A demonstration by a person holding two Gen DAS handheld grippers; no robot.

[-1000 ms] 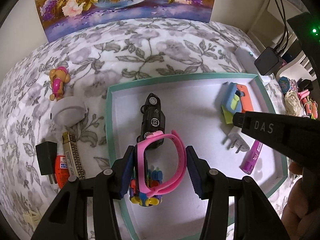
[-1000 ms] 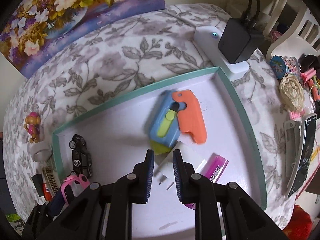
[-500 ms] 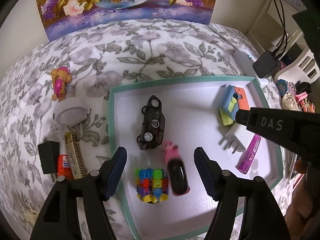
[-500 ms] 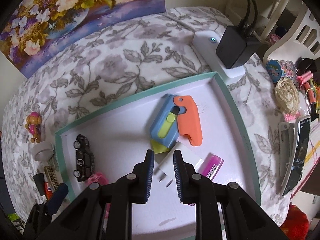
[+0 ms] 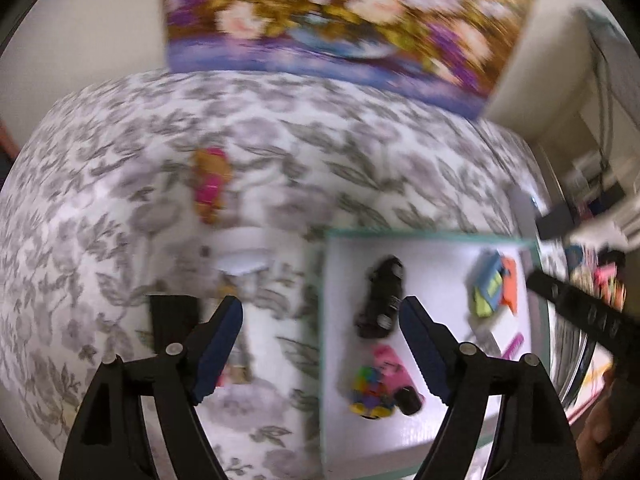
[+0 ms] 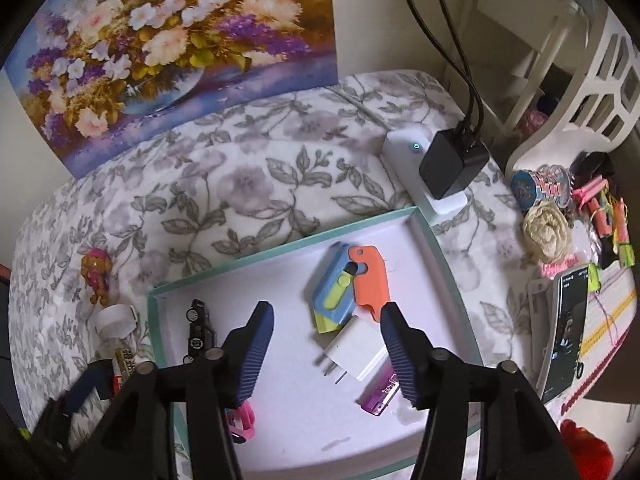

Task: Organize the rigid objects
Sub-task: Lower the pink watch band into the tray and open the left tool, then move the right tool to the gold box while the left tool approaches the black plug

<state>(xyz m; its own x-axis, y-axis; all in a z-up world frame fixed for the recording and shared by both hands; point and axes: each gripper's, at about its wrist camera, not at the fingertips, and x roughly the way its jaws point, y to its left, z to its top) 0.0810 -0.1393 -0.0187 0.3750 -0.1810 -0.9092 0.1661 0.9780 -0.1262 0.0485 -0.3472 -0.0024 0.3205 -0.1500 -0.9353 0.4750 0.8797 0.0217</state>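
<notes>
Over the flowered bedspread (image 6: pixel 248 184), my two claws hang above one teal-rimmed tray (image 6: pixel 440 248). My right gripper (image 6: pixel 326 344) is opening, nothing clamped, one white plug adapter (image 6: pixel 356 350) lying loose on the tray floor between its jaws. My left gripper (image 5: pixel 322 338) is opening too, gripping nothing, straddling the tray's left rim in a blurred view. Inside the tray I count one black toy car (image 6: pixel 198 330), one pink watch (image 5: pixel 394 372), one multicoloured block toy (image 5: pixel 370 394), one blue-and-orange folding toy (image 6: pixel 352 286) and one purple lighter (image 6: pixel 380 396). One dog figurine (image 6: pixel 95 274) stands outside on the bedspread.
</notes>
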